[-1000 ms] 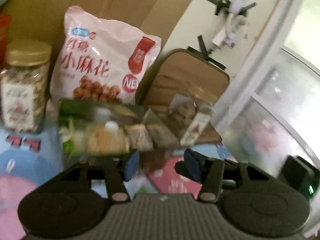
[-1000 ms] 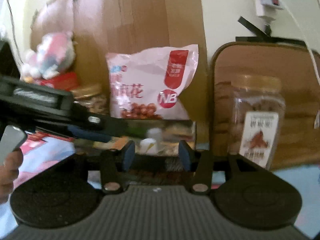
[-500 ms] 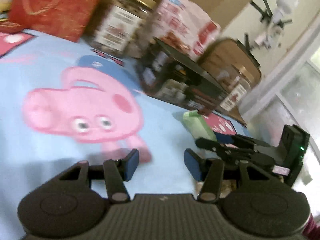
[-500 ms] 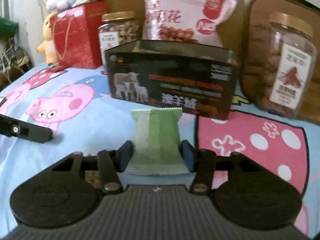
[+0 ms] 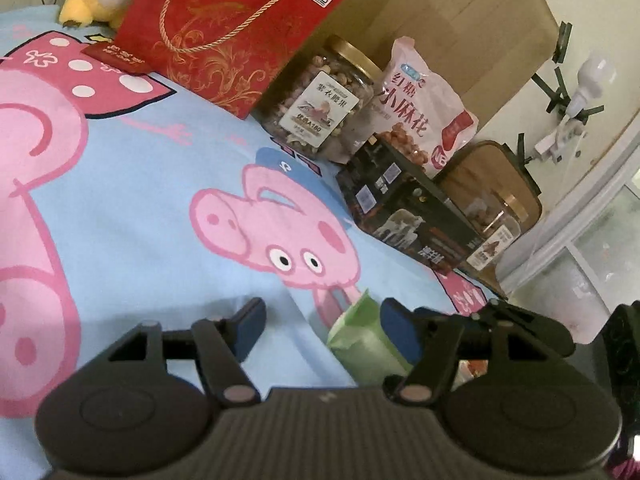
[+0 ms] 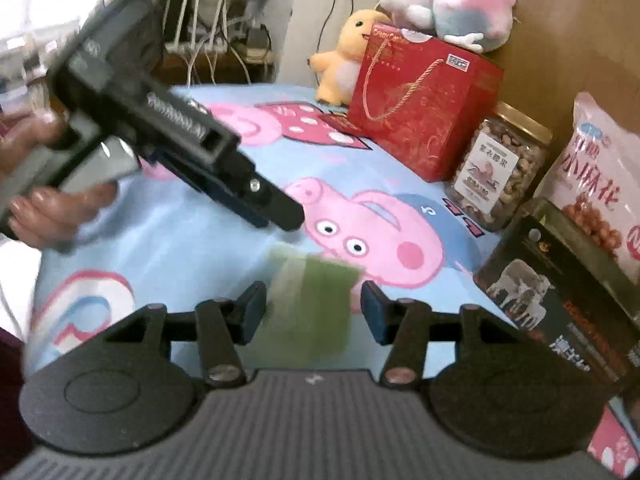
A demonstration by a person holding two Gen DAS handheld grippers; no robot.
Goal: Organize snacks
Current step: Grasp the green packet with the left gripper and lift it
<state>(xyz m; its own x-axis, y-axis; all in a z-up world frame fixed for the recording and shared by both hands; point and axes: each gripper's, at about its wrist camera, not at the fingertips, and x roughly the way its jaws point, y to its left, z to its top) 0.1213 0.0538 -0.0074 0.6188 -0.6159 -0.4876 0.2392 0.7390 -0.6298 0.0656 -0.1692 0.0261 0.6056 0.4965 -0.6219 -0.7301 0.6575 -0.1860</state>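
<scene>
The right wrist view shows the green packet (image 6: 312, 304) lying blurred on the blue cartoon-pig sheet (image 6: 192, 248), between the spread fingers of the right gripper (image 6: 313, 312), whose jaws are opening and do not touch it. Only this view shows the person's hand (image 6: 48, 204) gripping the handle of the left gripper (image 6: 276, 212), which points down toward the sheet above the packet, and a tangle of cables by a bright window.

The left wrist view shows its own fingers spread and opening, empty, with the packet (image 5: 360, 340) just inside the right finger. Only here appear a second jar (image 5: 496, 228) and a wooden board behind the dark box (image 5: 408, 216), beside the nut jar (image 5: 320, 108), pink bag (image 5: 420, 112) and red gift bag (image 5: 228, 28).
</scene>
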